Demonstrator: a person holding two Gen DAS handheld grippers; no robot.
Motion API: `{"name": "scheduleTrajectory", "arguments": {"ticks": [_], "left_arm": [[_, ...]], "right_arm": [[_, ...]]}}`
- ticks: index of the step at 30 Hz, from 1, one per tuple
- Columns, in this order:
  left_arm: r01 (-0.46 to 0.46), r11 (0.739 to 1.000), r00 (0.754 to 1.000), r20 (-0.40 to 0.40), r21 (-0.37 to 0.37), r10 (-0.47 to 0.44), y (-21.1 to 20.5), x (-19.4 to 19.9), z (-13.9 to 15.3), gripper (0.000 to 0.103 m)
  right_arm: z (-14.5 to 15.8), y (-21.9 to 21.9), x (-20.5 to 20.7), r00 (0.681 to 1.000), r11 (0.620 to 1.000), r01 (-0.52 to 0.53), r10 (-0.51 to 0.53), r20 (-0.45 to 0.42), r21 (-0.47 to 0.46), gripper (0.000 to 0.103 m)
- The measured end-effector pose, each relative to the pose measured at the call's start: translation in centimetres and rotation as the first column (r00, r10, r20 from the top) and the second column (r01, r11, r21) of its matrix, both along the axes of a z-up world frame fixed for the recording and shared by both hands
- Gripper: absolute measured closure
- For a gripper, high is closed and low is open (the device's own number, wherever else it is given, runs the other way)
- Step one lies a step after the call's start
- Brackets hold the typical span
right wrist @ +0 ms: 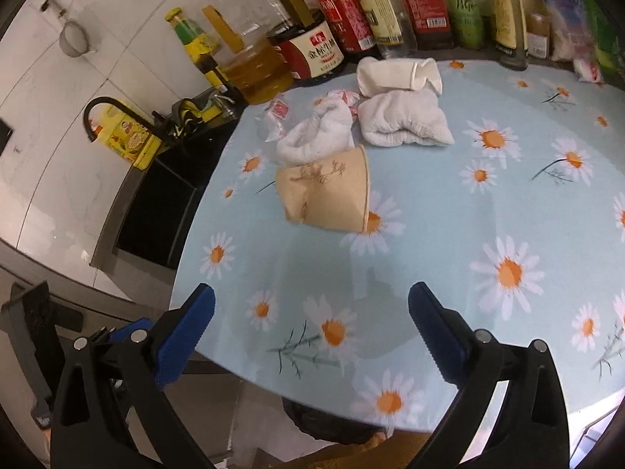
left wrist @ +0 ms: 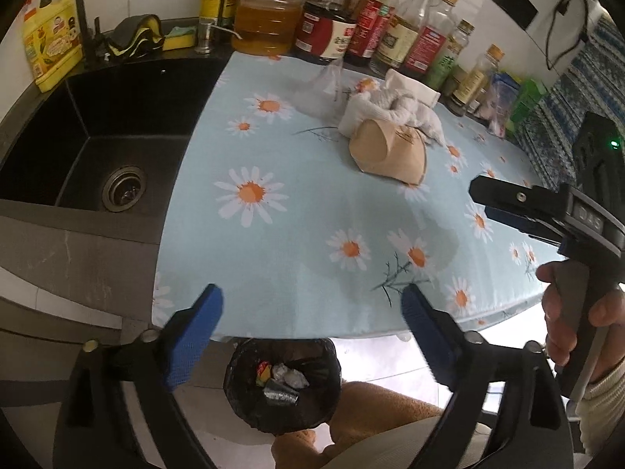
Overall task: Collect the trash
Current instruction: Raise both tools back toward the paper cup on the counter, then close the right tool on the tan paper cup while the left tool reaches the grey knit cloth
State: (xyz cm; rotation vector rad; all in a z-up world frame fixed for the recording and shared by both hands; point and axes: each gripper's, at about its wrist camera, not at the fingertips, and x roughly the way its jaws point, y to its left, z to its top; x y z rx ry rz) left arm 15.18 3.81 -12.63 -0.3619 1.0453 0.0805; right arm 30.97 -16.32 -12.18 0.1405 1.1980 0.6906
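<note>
The left hand-held gripper (left wrist: 312,328) is held with its jaws spread wide and nothing between them, above the near edge of the surface (left wrist: 312,234), which is covered by a light blue cloth printed with daisies. Directly below that edge, on the floor, a bin (left wrist: 282,387) lined with a black bag is seen; crumpled wrappers and foil lie inside it.

The right hand-held gripper (right wrist: 312,328) is likewise held wide apart and empty, over the front part of the surface. In the left wrist view its black body is seen at the right, gripped by a hand (left wrist: 566,312).

Farther back on the cloth, a crushed brown paper cup (right wrist: 324,195) is lying on its side. Just behind it, touching, crumpled white towels (right wrist: 402,121) are piled, and a flattened white paper cup (right wrist: 394,72) lies beyond them. Small red and white wrappers (right wrist: 279,111) are scattered beside the towels.

A row of oil and sauce bottles (right wrist: 351,11) is lined along the back wall. A black sink (left wrist: 97,136) is set to the left of the surface.
</note>
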Motion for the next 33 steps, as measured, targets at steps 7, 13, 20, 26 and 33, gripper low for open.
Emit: {"name": "scheduleTrajectory", "arguments": {"ticks": [7,13,20,26,33], "left_arm": [[-0.041,0.999,0.999,-0.015,-0.004,0.041,0.6,0.7,-0.2,0.007],[-0.083,0.997,0.996,-0.034,-0.009,0.083,1.1,1.4,-0.5,0.007],[-0.091,0.996,0.995,-0.041,-0.012,0.091,1.1,1.9,-0.6,0.007],[-0.089,0.996,0.995,-0.048,-0.018,0.088,0.6,2.1,-1.0,0.007],[-0.087,0.996,0.994,-0.063,-0.024,0.085,0.3,2.4,-1.4,0.007]], "right_arm": [[-1.7,2.8,3.1,0.999,0.999,-0.050,0.050,-0.002,-0.021,0.005],[-3.6,4.9,5.9,0.999,0.997,-0.050,0.049,-0.013,-0.052,0.005],[-5.5,6.2,7.8,0.998,0.996,-0.048,0.045,-0.038,-0.077,0.005],[-6.1,6.4,8.3,0.998,0.997,-0.050,0.047,-0.046,-0.065,0.005],[-6.0,6.7,8.4,0.998,0.996,-0.064,0.062,-0.029,-0.067,0.020]]}}
